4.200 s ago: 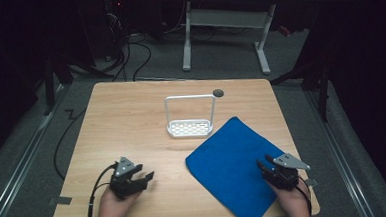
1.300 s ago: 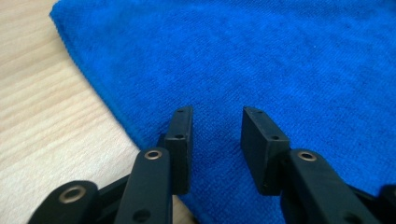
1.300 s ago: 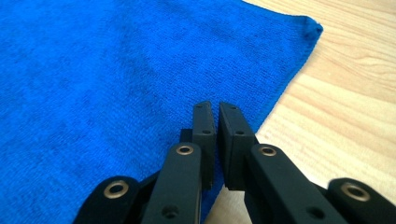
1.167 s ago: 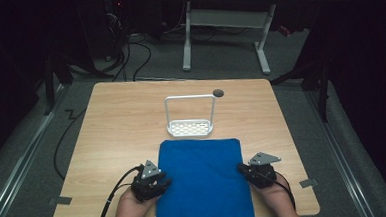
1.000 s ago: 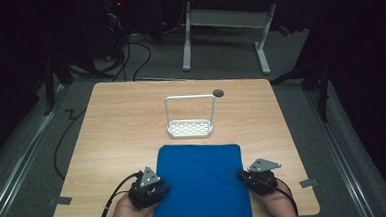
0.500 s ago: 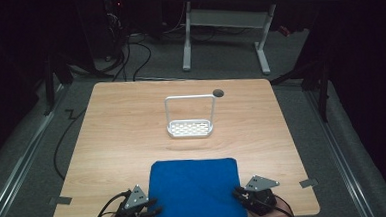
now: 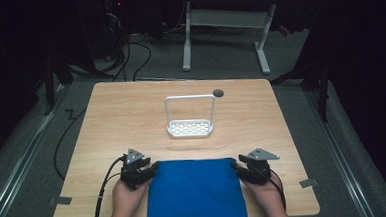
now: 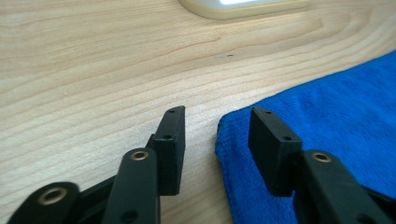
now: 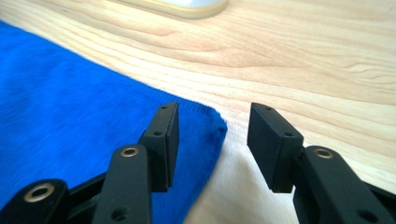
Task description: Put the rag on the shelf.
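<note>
I have drawn the blue cloth (image 7: 195,193) toward my edge of the surface (image 7: 131,116), where a second ago it lay farther up, close to the white rack (image 7: 189,119); now its near part hangs over the edge, well apart from the rack. My left tool (image 8: 215,135) stands released, its jaws straddling the cloth's far left corner without pinching it; my right tool (image 9: 212,133) is likewise released astride the far right corner. I judge the pull finished and the corners freshly let go; folding or re-gripping seems next.
</note>
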